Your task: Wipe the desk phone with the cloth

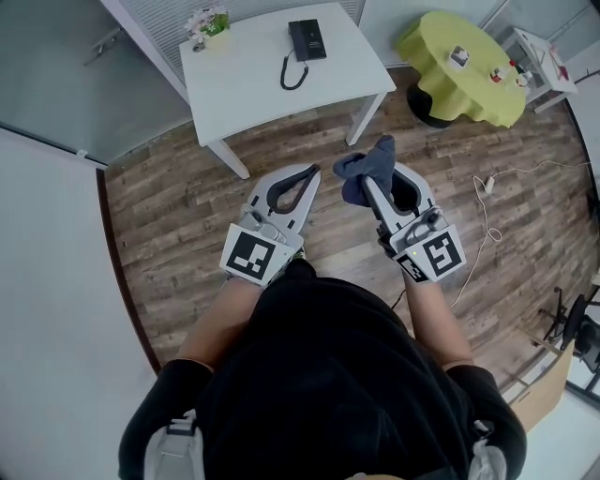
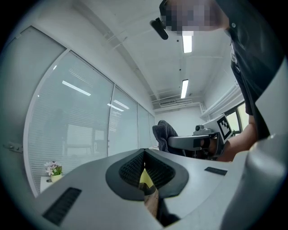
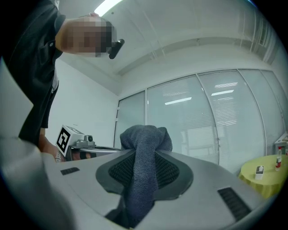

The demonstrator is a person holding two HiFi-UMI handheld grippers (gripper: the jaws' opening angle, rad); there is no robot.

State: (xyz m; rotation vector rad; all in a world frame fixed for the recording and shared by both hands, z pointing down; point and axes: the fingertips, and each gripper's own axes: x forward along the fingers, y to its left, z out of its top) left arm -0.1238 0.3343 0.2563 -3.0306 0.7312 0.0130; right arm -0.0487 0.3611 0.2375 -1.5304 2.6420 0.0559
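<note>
From the head view, the desk phone point(image 1: 307, 39) lies near the far edge of the white desk point(image 1: 253, 66), toward its right side. Its curled cord point(image 1: 293, 73) trails toward the middle, and a flower pot point(image 1: 208, 22) stands at the far left corner. The person stands on the plank floor point(image 1: 187, 206), well apart from the desk. The left claw point(image 1: 312, 172) is pressed together. The right claw point(image 1: 371, 180) pinches the grey cloth point(image 1: 368, 155). A yellow-covered round desk point(image 1: 459, 70) stands to the right, and a white cable point(image 1: 487, 202) lies on the floor.

The left gripper view shows that claw point(image 2: 144, 152) closed on nothing, with a glass wall point(image 2: 85, 121) beyond.

The right gripper view shows its claw point(image 3: 145, 157) clamped on the cloth point(image 3: 145, 137), which bunches above the tips.

The step in hand looks like the approach. It would go best with the pinch kept firm, the bunched end leading onto the phone, the empty claw steadying the phone's body and the strokes kept clear of the cord.
</note>
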